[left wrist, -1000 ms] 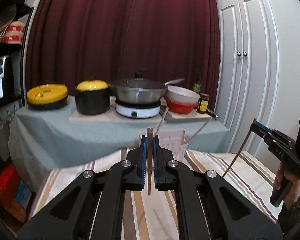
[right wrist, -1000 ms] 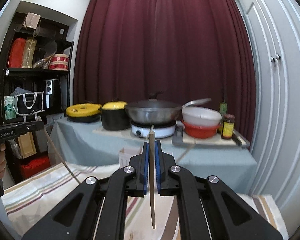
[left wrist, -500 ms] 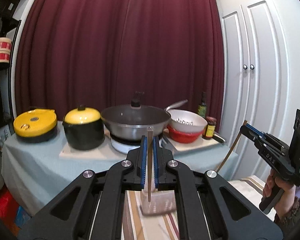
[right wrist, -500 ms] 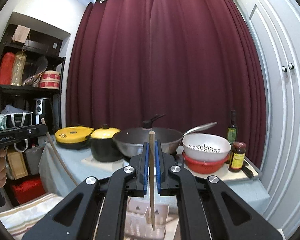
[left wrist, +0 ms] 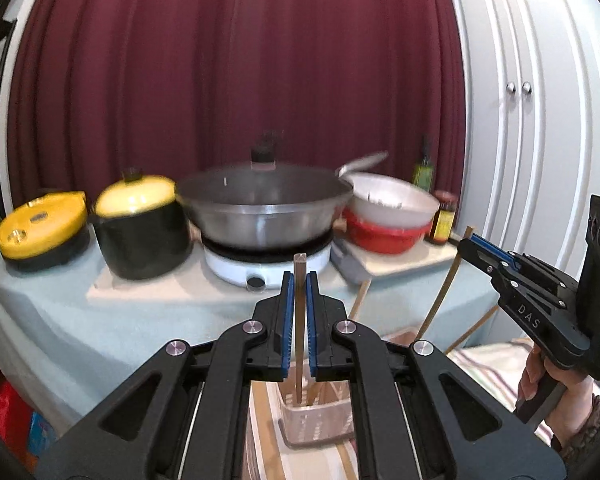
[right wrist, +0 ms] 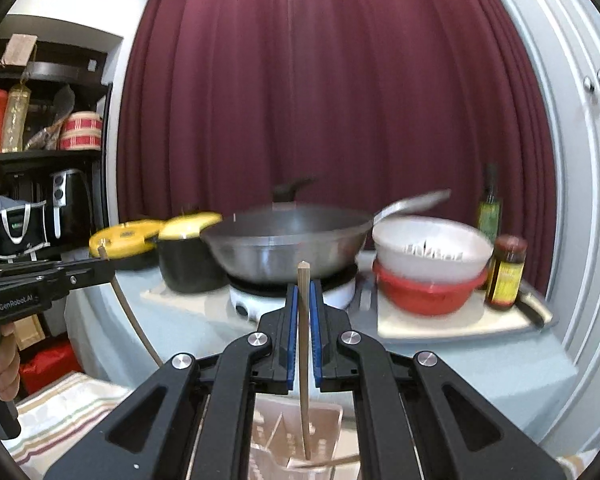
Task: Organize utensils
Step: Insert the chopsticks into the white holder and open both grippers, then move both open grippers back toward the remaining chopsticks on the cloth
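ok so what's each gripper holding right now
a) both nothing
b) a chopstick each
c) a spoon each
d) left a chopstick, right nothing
b: the left gripper is shut on a chopstick, the right gripper on its own chopstick, and both sticks point down toward the white holder below.

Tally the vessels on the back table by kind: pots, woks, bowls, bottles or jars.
Yellow-lidded pots: 2, flat pot, tall pot
Woks: 1, wok
Bowls: 2, white bowl, red bowl
Bottles or jars: 2, bottle, jar
Total: 7
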Tool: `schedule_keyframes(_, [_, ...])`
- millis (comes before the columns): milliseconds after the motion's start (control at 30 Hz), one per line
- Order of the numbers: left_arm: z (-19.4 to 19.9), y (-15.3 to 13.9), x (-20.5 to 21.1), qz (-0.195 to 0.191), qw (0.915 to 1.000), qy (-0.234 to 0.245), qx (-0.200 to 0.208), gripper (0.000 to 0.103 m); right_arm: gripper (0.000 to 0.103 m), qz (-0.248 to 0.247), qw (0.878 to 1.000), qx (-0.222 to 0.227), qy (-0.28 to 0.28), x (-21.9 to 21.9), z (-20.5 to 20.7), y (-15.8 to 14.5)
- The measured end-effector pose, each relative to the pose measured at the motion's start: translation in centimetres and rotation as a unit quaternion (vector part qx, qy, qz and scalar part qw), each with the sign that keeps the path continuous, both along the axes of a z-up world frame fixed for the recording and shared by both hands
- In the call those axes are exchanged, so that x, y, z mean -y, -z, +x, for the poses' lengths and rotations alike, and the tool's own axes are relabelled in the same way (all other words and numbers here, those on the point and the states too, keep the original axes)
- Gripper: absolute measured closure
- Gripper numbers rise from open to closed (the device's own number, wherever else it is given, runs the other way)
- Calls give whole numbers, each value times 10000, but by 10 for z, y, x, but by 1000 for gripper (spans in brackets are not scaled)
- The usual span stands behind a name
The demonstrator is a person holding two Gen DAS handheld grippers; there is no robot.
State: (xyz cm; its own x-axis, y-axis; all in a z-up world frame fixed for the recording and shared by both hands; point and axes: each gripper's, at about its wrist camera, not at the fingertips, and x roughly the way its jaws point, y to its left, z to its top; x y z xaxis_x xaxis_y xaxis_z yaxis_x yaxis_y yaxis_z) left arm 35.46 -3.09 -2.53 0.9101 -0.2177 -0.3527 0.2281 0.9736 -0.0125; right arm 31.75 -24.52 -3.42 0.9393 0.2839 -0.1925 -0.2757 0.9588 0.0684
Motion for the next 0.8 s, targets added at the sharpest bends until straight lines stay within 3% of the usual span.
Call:
schedule_keyframes(133, [12, 23, -1, 19, 9990, -61, -435, 97, 96, -45, 9997, -256, 32, -1, 5, 20])
schedule_keyframes(300, [8, 35, -7, -10, 9983, -138, -565, 92, 60, -20, 9997, -204, 149, 2, -7, 20])
schedule_keyframes(367, [2, 34, -9, -57, 9984, -170, -545, 69, 56, -103, 9996, -191, 191, 2, -14, 18])
schedule_keyframes(433, [-9, 33, -12, -91, 9986, -236, -470, 59, 49, -197, 9994, -157, 229, 2, -26, 16])
schedule_keyframes(500, [-22, 31, -15, -108, 9988, -237, -419, 55, 45, -260, 9993, -111, 237, 1, -44, 13])
schedule_keyframes(567, [-35, 31, -17, -97, 9989, -281, -353, 44, 41, -282, 9993, -106, 237, 3, -59, 12])
schedule_keyframes(800, [-94, 36, -29, -128, 9990, -396, -163, 35, 38, -298, 9991, -157, 248, 8, -119, 15])
